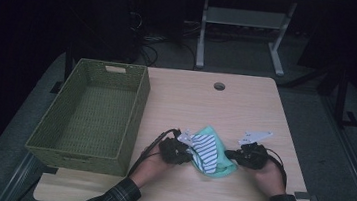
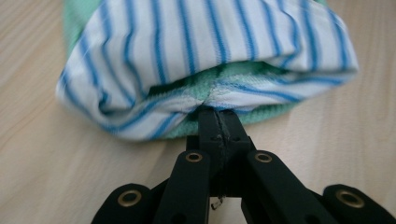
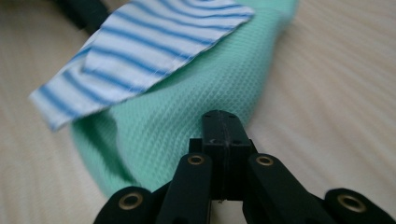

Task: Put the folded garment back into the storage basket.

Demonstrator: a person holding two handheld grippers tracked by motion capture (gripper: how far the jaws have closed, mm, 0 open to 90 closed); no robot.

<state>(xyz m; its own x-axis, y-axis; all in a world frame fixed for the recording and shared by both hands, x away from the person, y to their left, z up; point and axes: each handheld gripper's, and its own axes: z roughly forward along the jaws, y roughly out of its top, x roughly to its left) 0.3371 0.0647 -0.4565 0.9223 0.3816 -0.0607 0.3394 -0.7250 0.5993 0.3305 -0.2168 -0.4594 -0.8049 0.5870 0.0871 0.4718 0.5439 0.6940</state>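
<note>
High view: soft mint-green waffle-knit cloth with blue-striped white panel (image 1: 209,154) on pale wooden table (image 1: 246,107), between both grippers.

Left gripper view: left gripper (image 2: 218,116) clamped on striped hem.

Right gripper view: right gripper (image 3: 223,122) closed at green edge. Light, limp; best gripped at edges.

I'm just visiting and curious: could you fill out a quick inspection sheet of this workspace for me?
Surface: light wooden table with a round cable hole.
Job's things: mint-green and blue-striped cloth on the table; empty green woven basket at left.
Clutter: nothing seen.
Grippers: left gripper shut on the cloth's edge; right gripper shut against its green side.
Cables: black leads trail from the grippers.
Surroundings: dark room, another table's legs behind.
</note>
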